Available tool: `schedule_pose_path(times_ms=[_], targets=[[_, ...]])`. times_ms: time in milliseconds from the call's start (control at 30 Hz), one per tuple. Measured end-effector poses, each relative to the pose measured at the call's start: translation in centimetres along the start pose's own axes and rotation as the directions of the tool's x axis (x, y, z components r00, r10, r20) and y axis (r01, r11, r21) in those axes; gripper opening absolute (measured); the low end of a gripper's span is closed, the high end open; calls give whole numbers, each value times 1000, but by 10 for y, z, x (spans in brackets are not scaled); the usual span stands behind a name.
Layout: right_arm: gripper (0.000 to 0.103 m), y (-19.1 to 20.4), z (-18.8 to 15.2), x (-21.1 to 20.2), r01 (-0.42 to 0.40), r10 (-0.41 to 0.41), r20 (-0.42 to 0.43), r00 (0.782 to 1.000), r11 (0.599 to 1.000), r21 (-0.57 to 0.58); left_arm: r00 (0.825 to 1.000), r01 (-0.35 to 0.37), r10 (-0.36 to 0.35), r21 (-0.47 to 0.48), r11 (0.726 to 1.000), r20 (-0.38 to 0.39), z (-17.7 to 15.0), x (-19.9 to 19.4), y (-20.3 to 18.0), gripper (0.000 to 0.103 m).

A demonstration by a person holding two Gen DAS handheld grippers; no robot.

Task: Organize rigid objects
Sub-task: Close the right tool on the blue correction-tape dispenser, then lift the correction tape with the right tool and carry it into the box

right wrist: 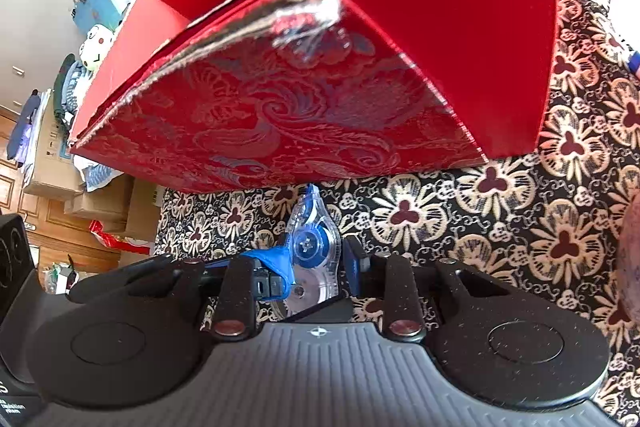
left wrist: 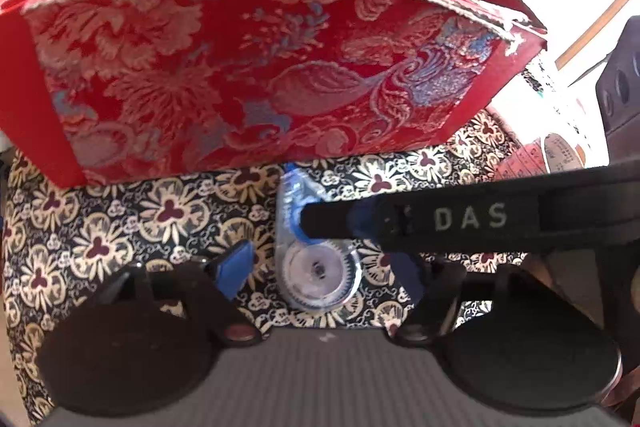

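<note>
Both grippers, right [right wrist: 316, 267] squeezing, left [left wrist: 320, 271] open around, crowd the correction tape [right wrist: 310, 247]; it could slip between fingers.

The right gripper [right wrist: 316, 267] sits low, its 2 blue-padded fingers closed on a clear correction-tape dispenser [right wrist: 310, 247]. The left gripper [left wrist: 320, 267] faces it with fingers [left wrist: 236, 267] spread wide, gripping nothing
</note>
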State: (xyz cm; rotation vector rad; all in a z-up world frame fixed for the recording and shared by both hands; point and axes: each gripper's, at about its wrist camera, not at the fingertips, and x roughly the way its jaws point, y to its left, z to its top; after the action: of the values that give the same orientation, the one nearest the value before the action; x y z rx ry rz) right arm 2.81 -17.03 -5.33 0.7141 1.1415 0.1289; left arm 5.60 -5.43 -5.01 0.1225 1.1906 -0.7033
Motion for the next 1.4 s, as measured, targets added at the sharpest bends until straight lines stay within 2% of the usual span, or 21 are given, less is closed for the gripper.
schedule_pose_path(times_ms=[33,67,167,367,500,600,700,867,1133,1267,1400], targets=[[10,0,1,1,-7,7,-3,1000,1000,-1,1000,-1,1,13,1000,3,1,0,-2,59],[11,-1,0,2,-15,15,-4,1000,1000,0,1000,-8,8,25,1000,6,0,0,-5,57],[10,1,-1,1,-15,15,9,1000,1000,3,999,-33,32,45,998,19,-2,1,-7,44],[10,-3,-5,-3,-17,17,12,1000,1000,1,1000,-7,6,17,1000,30,-4,-7,3,39],[9,-7,-9,-16,14,-14,46,999,1000,3,999,11,-14,53,999,47,-5,-19,-4,21],[9,-14,-11,-32,-2,0,65,998,1000,24,998,20,-25,97,995,53,-3,-23,-15,19],[9,-17,-16,-48,16,-19,97,995,999,33,997,42,-51,137,990,59,-1,-24,-29,18],[9,-21,-25,-85,26,-37,186,982,998,59,990,70,-97,246,967,101,4,-41,-58,18],[9,-16,-26,-146,13,-40,358,933,997,78,963,98,-179,356,929,202,28,-76,-90,18],[9,-5,-9,-159,2,-24,424,905,999,51,945,87,-193,368,926,264,46,-92,-97,18],[9,9,19,-160,-1,9,458,889,1000,-18,928,39,-167,360,932,333,69,-108,-90,18]])
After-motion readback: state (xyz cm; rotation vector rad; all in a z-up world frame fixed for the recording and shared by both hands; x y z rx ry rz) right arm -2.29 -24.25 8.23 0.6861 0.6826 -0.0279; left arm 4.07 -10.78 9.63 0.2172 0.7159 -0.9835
